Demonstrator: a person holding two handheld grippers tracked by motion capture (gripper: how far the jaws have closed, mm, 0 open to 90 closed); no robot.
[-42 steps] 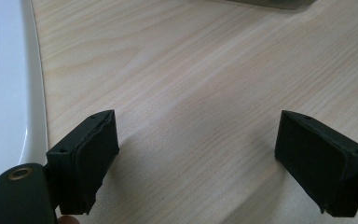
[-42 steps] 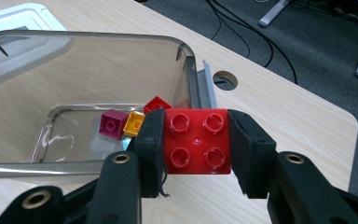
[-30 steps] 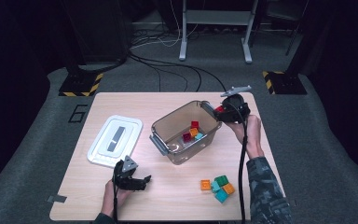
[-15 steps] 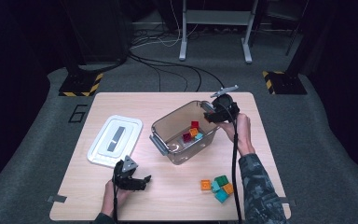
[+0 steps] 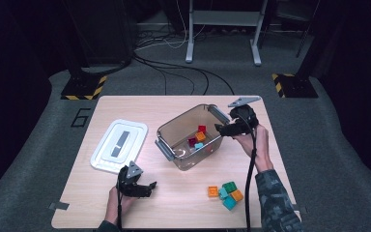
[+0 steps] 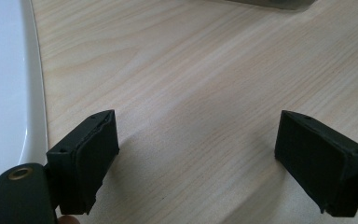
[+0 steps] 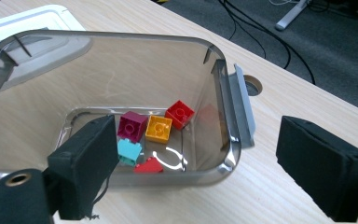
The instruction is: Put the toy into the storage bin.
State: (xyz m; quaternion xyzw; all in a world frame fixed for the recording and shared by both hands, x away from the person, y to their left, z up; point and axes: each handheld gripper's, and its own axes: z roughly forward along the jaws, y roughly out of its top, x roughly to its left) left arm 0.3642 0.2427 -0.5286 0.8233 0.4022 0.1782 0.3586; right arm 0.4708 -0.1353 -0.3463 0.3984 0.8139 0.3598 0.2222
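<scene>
Dropping bricks into the clear box (image 5: 176,145).
Right gripper (image 5: 224,129) jaws just spread wide, empty; 5 bricks (image 7: 158,129) lie inside.

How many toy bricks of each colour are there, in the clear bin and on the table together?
Red bricks: 2
Magenta brick: 1
Orange bricks: 3
Teal bricks: 3
Green brick: 1
Total: 10, with 5 in the bin and 5 on the table.
</scene>
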